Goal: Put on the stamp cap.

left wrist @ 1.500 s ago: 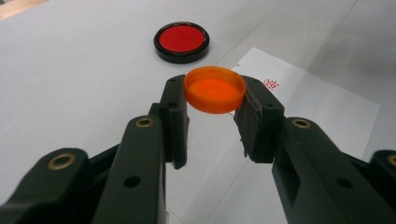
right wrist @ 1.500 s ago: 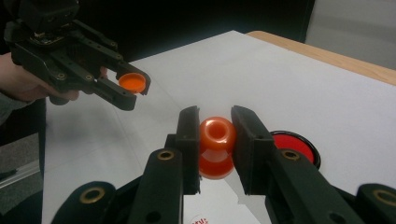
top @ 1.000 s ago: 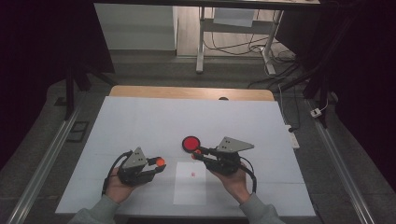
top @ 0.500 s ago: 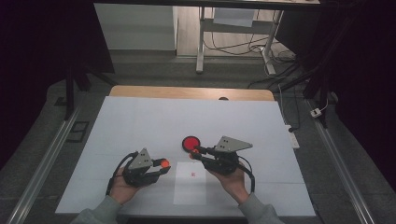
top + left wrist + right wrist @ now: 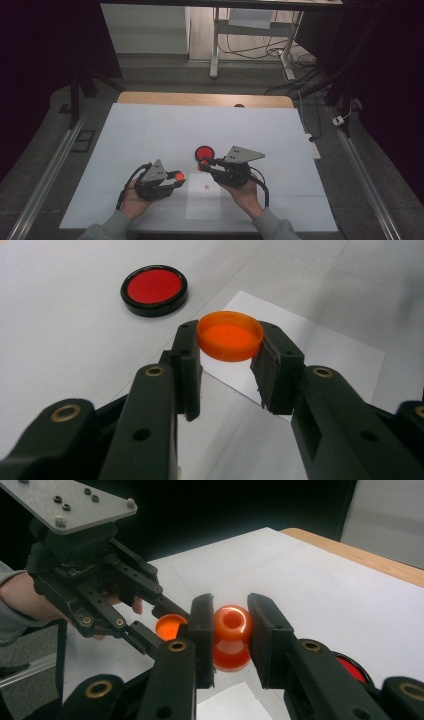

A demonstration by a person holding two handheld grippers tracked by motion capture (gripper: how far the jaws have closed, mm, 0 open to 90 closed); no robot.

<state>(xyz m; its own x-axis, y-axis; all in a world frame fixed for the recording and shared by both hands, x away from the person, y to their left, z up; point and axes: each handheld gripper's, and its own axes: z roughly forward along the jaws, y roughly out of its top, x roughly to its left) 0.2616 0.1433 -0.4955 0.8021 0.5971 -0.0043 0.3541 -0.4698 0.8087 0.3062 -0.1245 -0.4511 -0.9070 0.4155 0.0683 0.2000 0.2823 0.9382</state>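
Observation:
A shallow orange cap (image 5: pixel 230 335) sits crosswise between the jaws of my left gripper (image 5: pixel 227 352), which is shut on it just above the table. My right gripper (image 5: pixel 231 617) is shut on a small glossy orange bottle (image 5: pixel 232 637), its open mouth facing the camera. In the high view the left gripper (image 5: pixel 175 179) and right gripper (image 5: pixel 202 164) are close together near the front, the cap (image 5: pixel 178 175) a short gap left of the bottle. A red lid with a black rim (image 5: pixel 204 152) lies flat just behind the right gripper's tips.
A white paper sheet (image 5: pixel 202 202) lies on the pale table cover (image 5: pixel 150 130) under and in front of the grippers. The wooden table edge (image 5: pixel 200 99) runs along the back. Metal rails (image 5: pixel 45 175) flank the table; cables and a stand lie beyond.
My left gripper has moved right with the cap, closer to the right gripper. The right gripper and the red lid have stayed put.

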